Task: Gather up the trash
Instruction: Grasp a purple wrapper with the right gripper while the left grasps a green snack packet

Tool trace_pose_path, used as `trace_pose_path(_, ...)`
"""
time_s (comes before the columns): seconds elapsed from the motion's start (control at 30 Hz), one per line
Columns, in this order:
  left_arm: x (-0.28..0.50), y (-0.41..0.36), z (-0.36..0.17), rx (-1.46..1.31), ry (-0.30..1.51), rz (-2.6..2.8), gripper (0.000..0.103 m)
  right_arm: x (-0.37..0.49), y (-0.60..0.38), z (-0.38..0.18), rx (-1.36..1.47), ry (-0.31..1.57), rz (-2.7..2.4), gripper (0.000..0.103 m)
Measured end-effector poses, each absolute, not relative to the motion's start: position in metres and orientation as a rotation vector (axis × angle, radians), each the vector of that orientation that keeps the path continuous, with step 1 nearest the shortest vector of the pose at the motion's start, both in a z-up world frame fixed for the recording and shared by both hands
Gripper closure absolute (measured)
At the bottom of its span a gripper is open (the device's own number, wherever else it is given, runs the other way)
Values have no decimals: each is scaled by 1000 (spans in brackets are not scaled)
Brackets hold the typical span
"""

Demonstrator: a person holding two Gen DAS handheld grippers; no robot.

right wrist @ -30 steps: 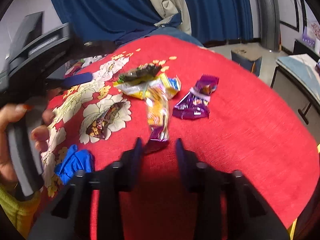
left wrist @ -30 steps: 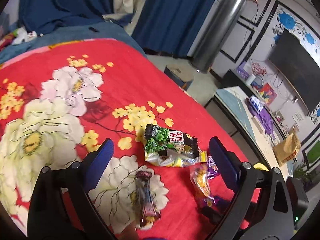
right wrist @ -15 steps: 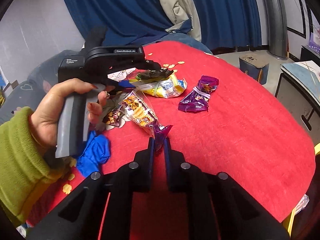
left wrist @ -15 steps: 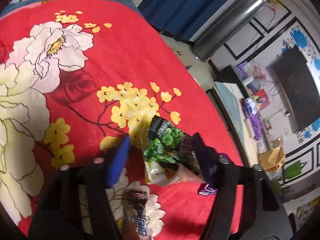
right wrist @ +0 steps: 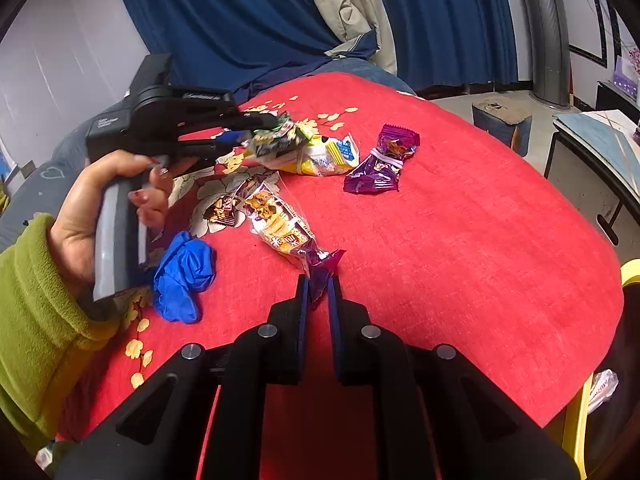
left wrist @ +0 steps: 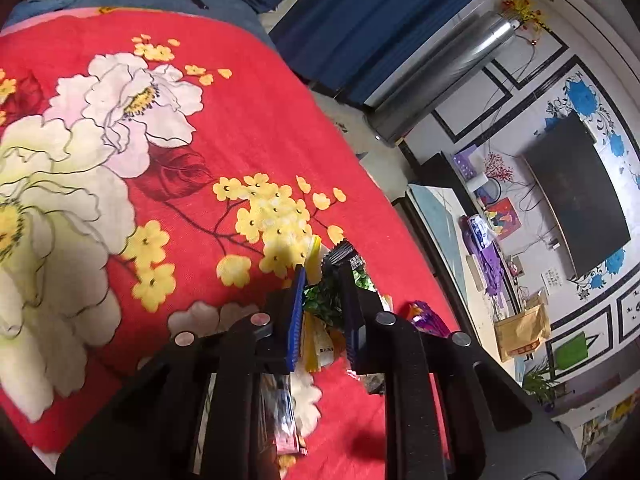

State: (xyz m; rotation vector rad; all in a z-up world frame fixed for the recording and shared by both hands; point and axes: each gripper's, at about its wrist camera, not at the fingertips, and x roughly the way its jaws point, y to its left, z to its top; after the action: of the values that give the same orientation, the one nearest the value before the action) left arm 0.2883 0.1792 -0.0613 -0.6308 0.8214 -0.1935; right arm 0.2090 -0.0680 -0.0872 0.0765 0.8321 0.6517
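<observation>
Several snack wrappers lie on a red flowered blanket (right wrist: pixel 460 240). My left gripper (left wrist: pixel 322 276) is closing its jaws, and its blue pads squeeze a crumpled green and black snack packet (left wrist: pixel 338 254). The right wrist view shows that left gripper (right wrist: pixel 256 130) with the green packet (right wrist: pixel 280 138) at its tips. My right gripper (right wrist: pixel 318 284) is shut on the purple end of a clear snack bag (right wrist: pixel 280 228). A yellow packet (right wrist: pixel 320 158), a purple wrapper (right wrist: pixel 380 164) and a dark brown wrapper (right wrist: pixel 224 210) lie loose.
A crumpled blue glove (right wrist: pixel 182 272) lies beside the person's hand (right wrist: pixel 80 216) in a green sleeve. Beyond the blanket's far edge stand a small box (right wrist: pixel 502 120), a low table (right wrist: pixel 600 136) and a silver column (left wrist: pixel 440 76). A yellow rim (right wrist: pixel 630 272) shows at right.
The left jaws went from wide open to pinched on the green packet while the gripper dipped toward it. The right jaws closed on the clear bag's purple end and drew it nearer.
</observation>
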Motion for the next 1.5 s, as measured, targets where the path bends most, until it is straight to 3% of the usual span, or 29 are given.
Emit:
trace_pose_path(0.27, 253, 168, -41, -573, 767, -217, 94, 205, -73, -80, 78, 819, 664, 93)
trace_pose_path(0.33, 244, 165, -39, -570, 763, -221, 100, 204, -76, -77, 78, 813, 665, 93)
trace_pose_path(0.47, 232, 155, -38, -514, 766, -221, 101, 204, -79, -71, 80, 802, 667, 93)
trace_pose_path(0.5, 231, 153, -37, -493, 767, -215, 98, 203, -80, -70, 81, 801, 666, 93)
trace_pose_path(0.53, 231, 152, -37, -473, 766, -200, 78, 203, -83, -68, 83, 798, 666, 93)
trace_pose_path(0.6, 231, 154, -38, -463, 763, -180, 54, 201, -86, -64, 83, 793, 662, 93)
trace_pose_path(0.73, 237, 152, -43, -436, 781, -166, 54, 199, -99, -56, 79, 777, 648, 93)
trace_pose_path(0.8, 242, 148, -48, -416, 805, -146, 59, 198, -104, -53, 77, 772, 643, 93)
trace_pose_path(0.93, 245, 141, -54, -381, 829, -115, 96, 193, -121, -44, 76, 756, 629, 93)
trace_pose_path(1.5, 203, 77, 0, -328, 684, -261, 98, 187, -206, -23, 117, 675, 496, 93)
